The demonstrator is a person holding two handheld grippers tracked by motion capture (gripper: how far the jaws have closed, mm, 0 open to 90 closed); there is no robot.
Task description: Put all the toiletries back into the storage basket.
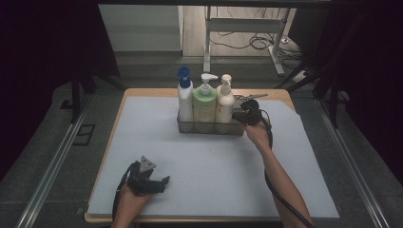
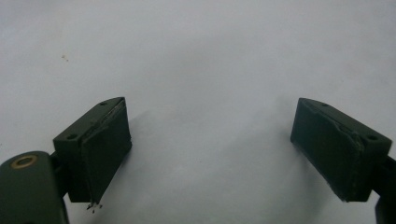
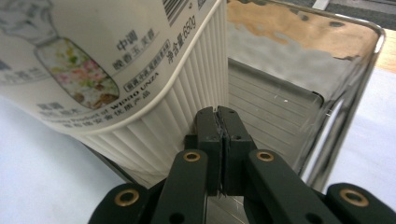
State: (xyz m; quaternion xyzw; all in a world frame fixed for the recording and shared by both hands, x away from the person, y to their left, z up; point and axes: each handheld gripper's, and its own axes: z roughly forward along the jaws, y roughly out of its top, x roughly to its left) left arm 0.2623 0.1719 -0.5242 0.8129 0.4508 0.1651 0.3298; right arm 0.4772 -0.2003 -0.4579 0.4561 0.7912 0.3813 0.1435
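Right gripper (image 3: 220, 122), jaws pressed together on the clear basket (image 3: 355, 88) wall, sits just beside the cream bottle (image 3: 140, 70); left gripper (image 2: 210, 149) rests spread, well apart.

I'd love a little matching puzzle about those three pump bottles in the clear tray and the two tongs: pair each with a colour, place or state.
Things:
1. white bottle with blue pump
2. pale green bottle with white pump
3. cream bottle with cream pump
4. left tongs

Descriptions:
A. middle of the clear plastic tray
B. open over the pale blue mat
C. left end of the tray
D. nearest the shut right tongs

Pairs: 1-C, 2-A, 3-D, 4-B
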